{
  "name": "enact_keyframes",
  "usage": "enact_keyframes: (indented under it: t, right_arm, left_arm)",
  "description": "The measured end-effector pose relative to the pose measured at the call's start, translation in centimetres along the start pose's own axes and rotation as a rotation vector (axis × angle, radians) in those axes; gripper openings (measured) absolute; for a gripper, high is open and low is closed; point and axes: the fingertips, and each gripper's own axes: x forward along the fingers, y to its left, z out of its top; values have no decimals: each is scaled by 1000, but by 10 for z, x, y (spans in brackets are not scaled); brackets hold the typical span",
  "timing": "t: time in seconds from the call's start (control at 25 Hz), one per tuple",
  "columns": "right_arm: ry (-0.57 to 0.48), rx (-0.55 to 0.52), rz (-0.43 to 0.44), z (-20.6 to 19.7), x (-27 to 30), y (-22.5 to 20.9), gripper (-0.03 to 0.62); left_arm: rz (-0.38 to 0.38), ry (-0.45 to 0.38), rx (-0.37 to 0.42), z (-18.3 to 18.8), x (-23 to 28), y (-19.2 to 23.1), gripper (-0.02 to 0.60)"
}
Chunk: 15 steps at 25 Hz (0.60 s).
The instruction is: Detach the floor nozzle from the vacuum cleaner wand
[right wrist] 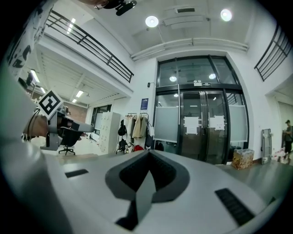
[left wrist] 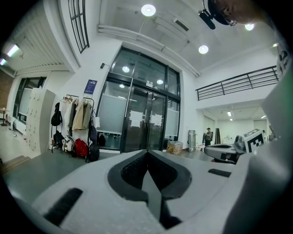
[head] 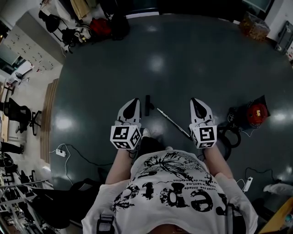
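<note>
Okay, head view: floor nozzle (head: 147, 105) and wand (head: 173, 122) lie on the floor between left gripper (head: 132, 104) and right gripper (head: 197, 104) — the joint is too small to judge. Left gripper view: jaws together, nothing held. Right gripper view: jaws together too, empty — its own body fills the lower frame.

The wand (head: 173, 122) is running down and right, its near end disappearing behind the right gripper (head: 197, 102). The nozzle (head: 147, 105) is showing only as a small dark bar, too small to tell whether it is touching the wand's tip. The shirt (head: 174, 192) is being cut off by the bottom edge. In the left gripper view a far-off person (left wrist: 208, 135) is standing too small to make out, and the head camera (left wrist: 219, 13) is being cropped by the top edge.
</note>
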Motion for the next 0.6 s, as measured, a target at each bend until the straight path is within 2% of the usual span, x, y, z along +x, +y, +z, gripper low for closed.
enact_keyframes:
  t: [0.12, 0.44, 0.6]
  right_arm:
    - [4, 15, 6, 1, 4, -2, 2]
    - [5, 32, 40, 0, 9, 3, 2]
    - [20, 36, 42, -10, 9, 7, 2]
  left_arm:
    - [0, -8, -1, 7, 4, 1, 5]
    - [-45, 1, 86, 7, 7, -15, 5]
    - [-45, 4, 112, 2, 5, -15, 5]
